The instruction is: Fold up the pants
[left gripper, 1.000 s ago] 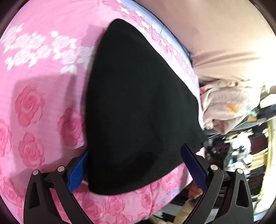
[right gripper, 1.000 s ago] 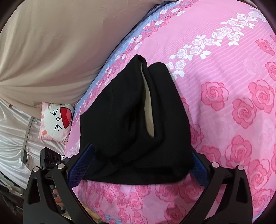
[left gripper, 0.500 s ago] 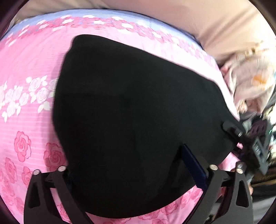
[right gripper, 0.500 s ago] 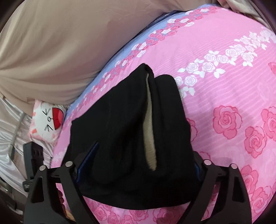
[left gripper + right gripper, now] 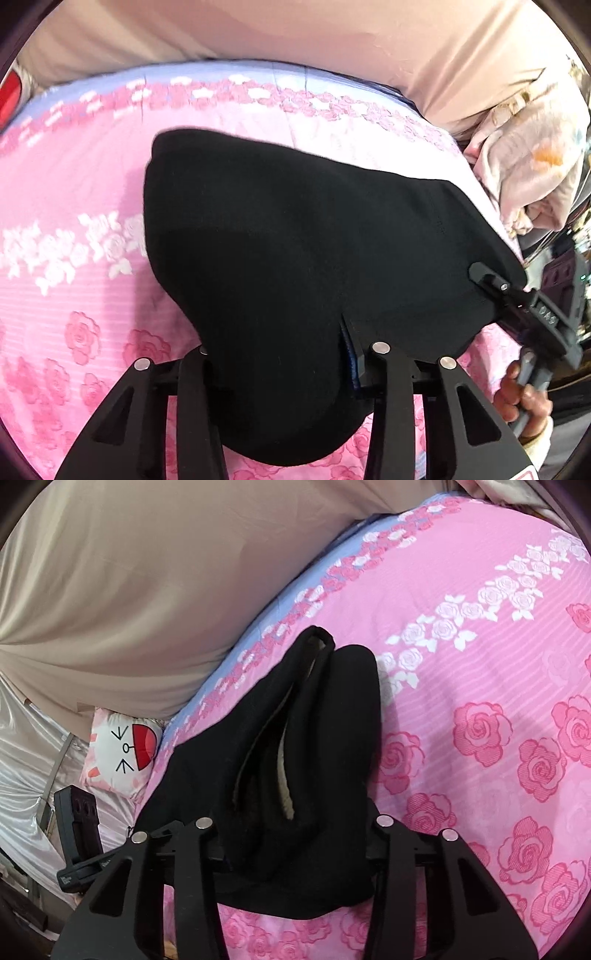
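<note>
1. Left gripper (image 5: 280, 369): both fingers are bunched into the near edge of the black pants (image 5: 295, 258). You can see a sliver of blue pad on the right finger with fabric packed between, so it looks clamped on the cloth.
2. Right gripper (image 5: 291, 845): same deal, jaws pinched in on a thick wad of the pants (image 5: 295, 757) at the near hem. In the left view it grips the pants' right corner, and the person's hand (image 5: 524, 402) is wrapped around its handle.
3. The pants themselves: solid black, thick, folded into a chunky bundle. From the right view there's a long slit-like opening showing a cream fleecy lining inside, and the far end tapers to a rounded tip.
4. They lie on the pink rose-print bedsheet (image 5: 498, 701), roughly in the middle, far end pointing toward the blue floral border.
5. Past the border is a big beige pillow or cushion (image 5: 147, 590).
6. Off to the left, a little cartoon-face pillow (image 5: 122, 753). On the far right, a crumpled pale blanket (image 5: 528, 166).
</note>
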Available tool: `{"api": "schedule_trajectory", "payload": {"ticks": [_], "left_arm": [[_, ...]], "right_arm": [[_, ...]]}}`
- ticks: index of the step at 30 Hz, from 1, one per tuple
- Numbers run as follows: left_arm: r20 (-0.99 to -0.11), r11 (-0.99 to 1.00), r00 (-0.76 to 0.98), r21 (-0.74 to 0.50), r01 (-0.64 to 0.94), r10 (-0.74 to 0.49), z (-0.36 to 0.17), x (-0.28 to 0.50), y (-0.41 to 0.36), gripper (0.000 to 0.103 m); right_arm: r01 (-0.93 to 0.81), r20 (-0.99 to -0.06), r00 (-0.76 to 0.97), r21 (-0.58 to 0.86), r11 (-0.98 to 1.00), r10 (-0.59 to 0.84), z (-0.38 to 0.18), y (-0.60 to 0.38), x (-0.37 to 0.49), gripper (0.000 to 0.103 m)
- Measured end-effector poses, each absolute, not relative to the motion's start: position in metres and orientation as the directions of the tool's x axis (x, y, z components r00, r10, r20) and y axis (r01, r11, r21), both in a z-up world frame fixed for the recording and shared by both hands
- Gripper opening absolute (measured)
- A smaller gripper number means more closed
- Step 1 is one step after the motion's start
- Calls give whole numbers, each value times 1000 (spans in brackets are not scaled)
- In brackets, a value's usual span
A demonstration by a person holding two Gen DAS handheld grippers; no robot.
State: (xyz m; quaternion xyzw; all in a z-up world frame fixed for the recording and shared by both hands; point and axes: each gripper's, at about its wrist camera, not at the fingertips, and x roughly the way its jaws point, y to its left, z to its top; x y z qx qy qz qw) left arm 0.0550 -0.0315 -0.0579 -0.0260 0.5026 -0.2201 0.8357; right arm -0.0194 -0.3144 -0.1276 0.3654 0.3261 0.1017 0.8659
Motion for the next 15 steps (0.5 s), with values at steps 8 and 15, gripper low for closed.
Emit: {"api": "schedule_trajectory", "payload": {"ticks": [8, 15], "left_arm": [[-806, 914, 475, -191, 358, -354, -30, 49, -30, 25], [-790, 910, 489, -202, 363, -371, -21, 45, -21, 24]], "right_arm": [[22, -460, 787, 687, 726, 411, -102, -304, -25, 41], [5, -441, 793, 695, 719, 421, -90, -298, -29, 41]]}}
